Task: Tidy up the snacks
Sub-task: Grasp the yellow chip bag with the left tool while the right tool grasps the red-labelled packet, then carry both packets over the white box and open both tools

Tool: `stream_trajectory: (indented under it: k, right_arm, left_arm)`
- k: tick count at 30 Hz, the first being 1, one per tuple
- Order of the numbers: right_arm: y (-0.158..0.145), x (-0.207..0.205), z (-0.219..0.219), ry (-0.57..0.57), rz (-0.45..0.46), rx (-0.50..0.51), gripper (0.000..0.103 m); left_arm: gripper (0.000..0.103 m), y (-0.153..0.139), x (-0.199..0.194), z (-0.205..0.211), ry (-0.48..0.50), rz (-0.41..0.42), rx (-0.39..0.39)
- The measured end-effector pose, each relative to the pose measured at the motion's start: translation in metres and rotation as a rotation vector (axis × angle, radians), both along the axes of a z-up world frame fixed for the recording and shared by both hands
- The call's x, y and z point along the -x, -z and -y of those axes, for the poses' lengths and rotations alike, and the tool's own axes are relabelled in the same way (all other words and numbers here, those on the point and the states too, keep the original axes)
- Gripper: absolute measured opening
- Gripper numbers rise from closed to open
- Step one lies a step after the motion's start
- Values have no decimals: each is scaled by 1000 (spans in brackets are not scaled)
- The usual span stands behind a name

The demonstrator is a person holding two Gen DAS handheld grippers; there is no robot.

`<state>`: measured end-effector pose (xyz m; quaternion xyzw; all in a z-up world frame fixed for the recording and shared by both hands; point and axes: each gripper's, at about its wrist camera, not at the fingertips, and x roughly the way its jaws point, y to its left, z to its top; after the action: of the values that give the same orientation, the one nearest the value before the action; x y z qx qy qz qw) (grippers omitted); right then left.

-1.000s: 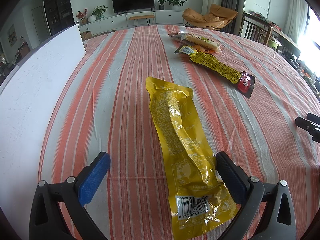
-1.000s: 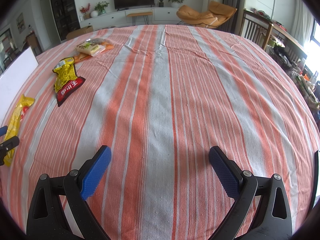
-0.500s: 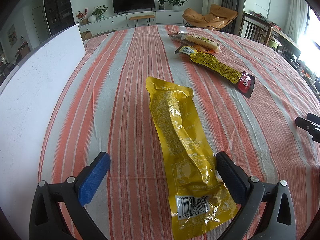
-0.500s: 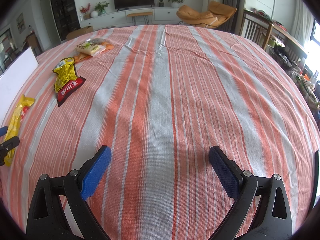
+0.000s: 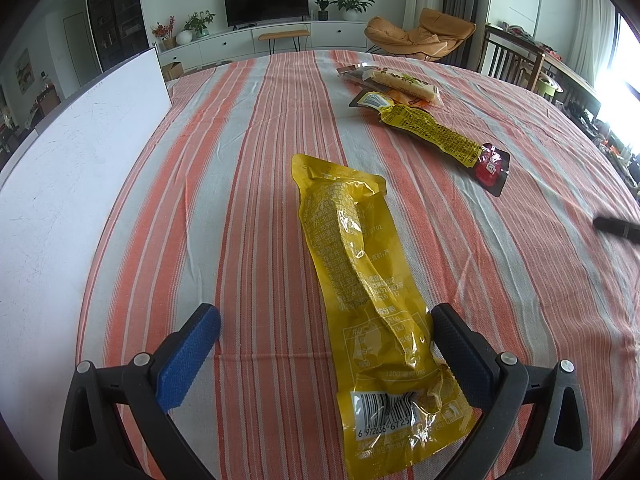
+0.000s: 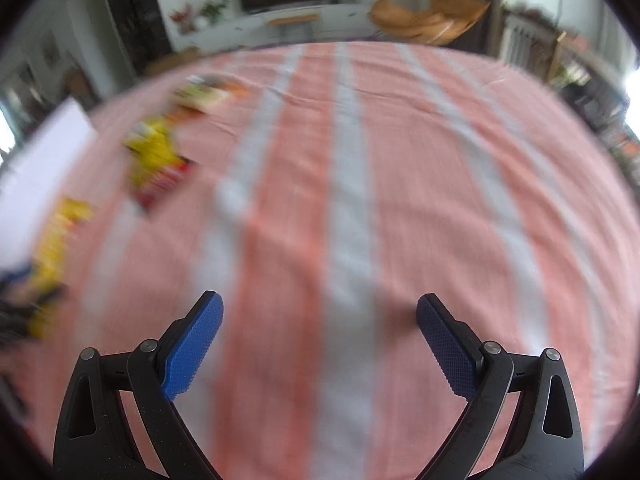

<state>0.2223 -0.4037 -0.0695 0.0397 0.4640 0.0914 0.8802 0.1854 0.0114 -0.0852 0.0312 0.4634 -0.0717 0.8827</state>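
Yellow snack packet (image 5: 362, 288) lying lower centre on my striped tablecloth (image 5: 248, 160), my left gripper (image 5: 326, 338) spread wide around its near end, my right gripper (image 6: 320, 334) wide open, holding nothing, view blurred

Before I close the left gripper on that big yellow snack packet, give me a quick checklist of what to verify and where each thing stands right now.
1. left gripper open: ok, both blue pads spread wide.
2. yellow packet between the fingers: not ok, it lies against the right pad with a wide gap to the left pad; centre first.
3. Packet lying flat on the striped tablecloth: ok, though the foil is wrinkled.
4. Other snacks clear of the grasp: ok, the yellow-and-red packet and the pale wrapped snack lie far beyond.
5. right gripper empty and open: ok.
6. Right side steady: not ok, its view is motion-blurred.
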Motion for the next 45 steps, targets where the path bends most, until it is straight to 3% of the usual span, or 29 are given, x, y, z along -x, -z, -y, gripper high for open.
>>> stream_trajectory:
  k: [1, 5, 8, 11, 13, 14, 16, 21, 24, 26, 28, 29, 31, 32, 34, 35, 39, 42, 45]
  right_arm:
    - [-8, -6, -8, -18, 3, -41, 99]
    - [-34, -48, -75, -194, 34, -31, 98]
    - [-21, -92, -123, -284, -36, 28, 98]
    - [0, -119, -152, -296, -79, 93, 95]
    - [7, -121, -161, -307, -103, 132, 73]
    - [6, -116, -164, -307, -81, 176, 72]
    - [4, -103, -160, -327, -112, 158, 64]
    - [-1, -57, -139, -367, -236, 153, 68]
    - [-8, -54, -133, -333, -224, 130, 85]
    - [-12, -61, -140, -310, -185, 156, 85]
    - [-7, -69, -151, -322, -190, 149, 84]
    - [-1, -71, -157, -338, -206, 156, 81]
    - [4, -69, -163, -317, -191, 231, 47]
    - [-2, -65, -161, -308, -171, 221, 42]
    - [-11, -59, -155, -278, -173, 189, 31]
    - [-18, -56, -147, -257, -174, 136, 31]
    - [-39, -48, -119, -196, -195, -160, 30]
    - [-59, -39, -121, -188, -200, -340, 30]
    - [-88, -29, -145, -233, -188, -469, 30]
  left_arm:
    - [103, 0, 0, 0, 0, 0, 0]
    - [103, 0, 0, 0, 0, 0, 0]
    - [103, 0, 0, 0, 0, 0, 0]
    - [103, 0, 0, -2, 13, -5, 7]
    - [103, -1, 0, -6, 86, -25, 8]
    - [103, -2, 1, -9, 104, -32, 10]
    - [103, -2, 4, -18, 103, -44, -4]
    - [98, -7, 2, -29, 79, -63, 46]
    - [98, -11, -7, -17, 109, -60, 40]
    - [98, -7, -13, -6, 128, -72, 4]
    - [89, -6, -11, -1, 144, -66, -6]
    - [50, -12, -7, -1, 148, -39, 2]
    - [48, -17, -2, -3, 138, -35, -13]
    - [47, -18, 1, -9, 141, -40, 34]
    - [47, -19, 9, -23, 117, -41, 120]
    - [47, -22, 12, -28, 102, -37, 159]
    - [47, -47, 32, -51, 53, 11, 356]
    - [47, -84, 43, -73, 37, 74, 429]
    - [48, -125, 56, -110, -5, 151, 435]
